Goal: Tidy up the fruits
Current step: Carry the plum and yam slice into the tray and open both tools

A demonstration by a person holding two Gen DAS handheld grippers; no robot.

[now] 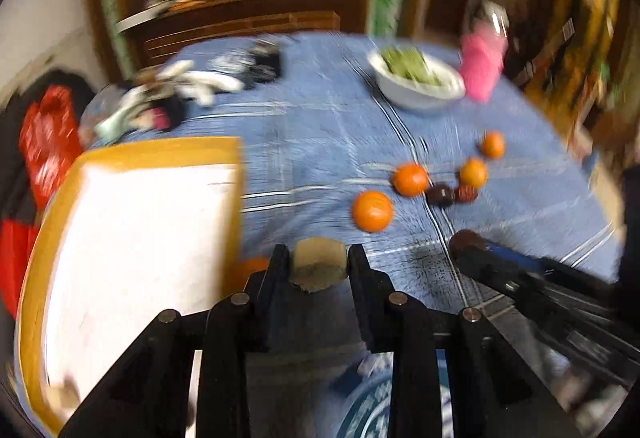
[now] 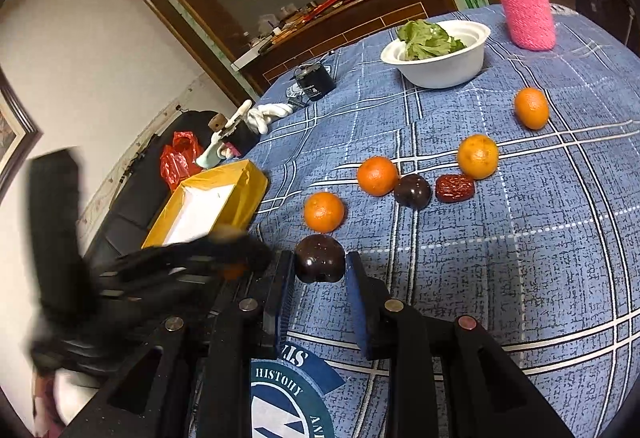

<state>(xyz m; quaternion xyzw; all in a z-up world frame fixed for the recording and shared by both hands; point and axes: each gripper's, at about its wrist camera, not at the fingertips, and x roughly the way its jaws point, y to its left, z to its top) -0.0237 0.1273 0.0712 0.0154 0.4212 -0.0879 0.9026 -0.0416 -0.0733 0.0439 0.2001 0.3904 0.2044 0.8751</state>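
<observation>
At the left we carry a tan, kiwi-like fruit (image 1: 318,264) pinched in the left hand-held gripper (image 1: 319,262), just beside the yellow box (image 1: 160,152). We should clear its rim, lower, then release gently. To the right, the right hand-held gripper (image 2: 320,266) closes on a dark plum (image 2: 320,263) near the table (image 2: 520,258) edge; four oranges, another plum and a red date wait beyond.

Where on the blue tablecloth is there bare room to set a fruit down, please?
Bare cloth lies between the yellow box and the white bowl, and right of the red date toward the table edge. It is crowded around the oranges, the dark plum and near the box's corner, where the left gripper and right gripper meet.
</observation>
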